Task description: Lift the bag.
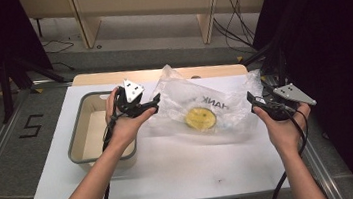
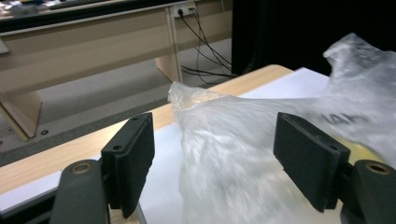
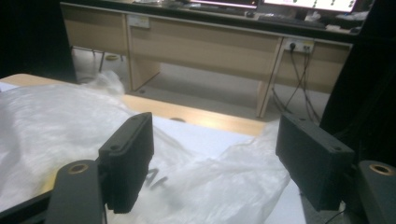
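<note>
Clear plastic bag [image 1: 200, 108] lies mid-desk [image 1: 172, 170] with a yellow disc [image 1: 201, 118] inside. Left tongs [image 1: 146, 104] and right tongs [image 1: 255, 101] both gape, flanking its ends, gripping nothing. Best pinch each edge squarely before lifting towards the tub [image 1: 79, 135].

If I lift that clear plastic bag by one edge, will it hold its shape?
Probably not. The plastic bag lies crumpled and thin, so it should flop and sag. The yellow round thing inside would likely slide toward the low end. The glossy film may slip between pads.

Lab: desks [image 3: 196, 44], cables [image 1: 236, 19], monitors [image 3: 303, 4].
</note>
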Demonstrator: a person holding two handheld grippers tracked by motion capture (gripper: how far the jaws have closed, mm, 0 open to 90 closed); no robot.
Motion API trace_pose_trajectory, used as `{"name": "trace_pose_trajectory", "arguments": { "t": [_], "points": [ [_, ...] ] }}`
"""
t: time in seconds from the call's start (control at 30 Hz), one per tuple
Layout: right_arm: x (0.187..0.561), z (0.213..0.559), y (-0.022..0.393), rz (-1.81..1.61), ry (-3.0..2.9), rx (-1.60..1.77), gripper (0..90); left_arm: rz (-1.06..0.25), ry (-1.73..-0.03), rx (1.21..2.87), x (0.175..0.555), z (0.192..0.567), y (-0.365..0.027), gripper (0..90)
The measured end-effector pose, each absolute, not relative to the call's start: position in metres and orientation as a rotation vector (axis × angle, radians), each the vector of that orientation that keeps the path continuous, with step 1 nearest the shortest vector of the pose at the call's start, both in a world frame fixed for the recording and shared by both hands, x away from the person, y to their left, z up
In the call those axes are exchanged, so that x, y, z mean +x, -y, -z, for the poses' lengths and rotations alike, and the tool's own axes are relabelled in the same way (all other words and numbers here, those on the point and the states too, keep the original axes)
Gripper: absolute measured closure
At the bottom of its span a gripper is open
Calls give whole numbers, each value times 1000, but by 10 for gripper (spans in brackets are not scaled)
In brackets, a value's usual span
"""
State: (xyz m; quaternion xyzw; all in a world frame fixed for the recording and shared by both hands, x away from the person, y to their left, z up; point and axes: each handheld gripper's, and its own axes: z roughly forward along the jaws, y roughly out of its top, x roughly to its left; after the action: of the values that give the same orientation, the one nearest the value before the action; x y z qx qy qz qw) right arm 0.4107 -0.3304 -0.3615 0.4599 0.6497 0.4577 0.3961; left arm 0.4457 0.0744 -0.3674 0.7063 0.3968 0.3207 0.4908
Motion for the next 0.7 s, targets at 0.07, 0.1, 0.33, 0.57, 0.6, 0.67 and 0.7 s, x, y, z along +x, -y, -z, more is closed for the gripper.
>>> {"name": "trace_pose_trajectory", "arguments": {
  "t": [0.07,0.1,0.33,0.57,0.6,0.67,0.7],
  "points": [
    [410,365,330,-1160,-1665,1171,292,-766,-958,1732,443,369,-76,288],
    [410,368,330,-1158,-1686,1173,295,-748,-957,1736,441,370,-77,289],
    [406,377,328,-1165,-1738,1165,302,-707,-942,1758,434,371,-80,288],
    [398,382,330,-1172,-1785,1163,312,-671,-931,1788,421,377,-87,287],
    [397,383,330,-1172,-1795,1163,313,-671,-931,1788,421,377,-87,288],
    [396,383,331,-1179,-1799,1160,316,-667,-926,1797,418,377,-89,287],
    [393,384,332,-1183,-1816,1161,318,-666,-919,1803,415,378,-91,287]
  ]
}}
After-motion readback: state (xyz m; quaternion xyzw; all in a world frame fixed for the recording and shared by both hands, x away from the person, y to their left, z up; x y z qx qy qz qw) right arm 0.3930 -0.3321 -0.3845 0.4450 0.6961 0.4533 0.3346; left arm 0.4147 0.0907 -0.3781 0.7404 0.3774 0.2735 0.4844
